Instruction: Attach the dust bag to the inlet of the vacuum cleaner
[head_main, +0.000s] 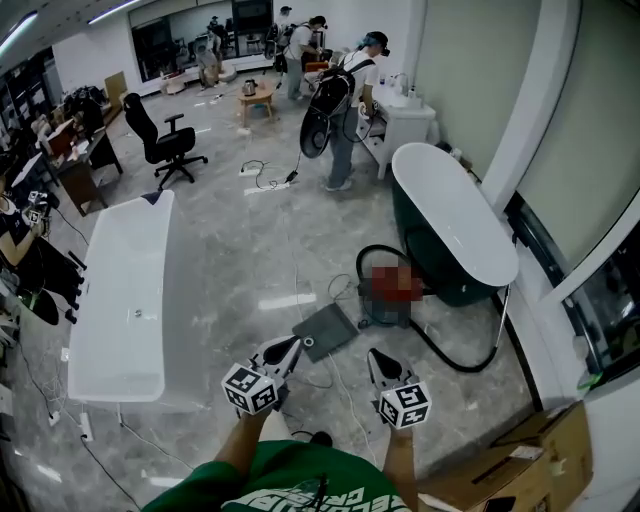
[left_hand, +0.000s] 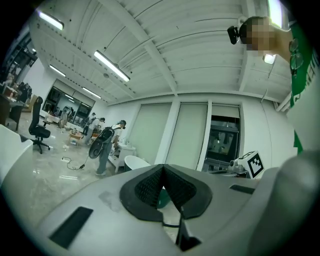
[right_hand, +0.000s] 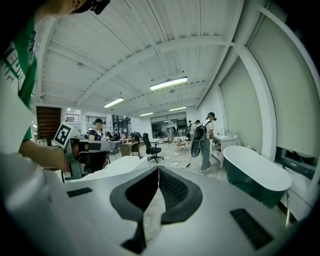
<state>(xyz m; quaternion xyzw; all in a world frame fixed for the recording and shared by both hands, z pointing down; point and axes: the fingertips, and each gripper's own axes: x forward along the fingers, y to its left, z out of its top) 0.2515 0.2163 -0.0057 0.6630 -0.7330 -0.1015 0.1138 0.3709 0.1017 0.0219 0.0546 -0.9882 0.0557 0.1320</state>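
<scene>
With left gripper (head_main: 292, 346) and right gripper (head_main: 376, 356) jaws pressed together, empty, they may merely shove what looks like the flat dust bag (head_main: 325, 332) across the floor (head_main: 250, 265).

I could read no word, brand or number anywhere. The only signs were the black-and-white square markers on the left cube (head_main: 250, 388) and the right cube (head_main: 405, 404). They were patterns, not letters. One such marker also showed in each gripper view. The green shirt (head_main: 300, 470) carried white print low in the head view and at the left edge of the right gripper view, but I couldn't make out its letters.
</scene>
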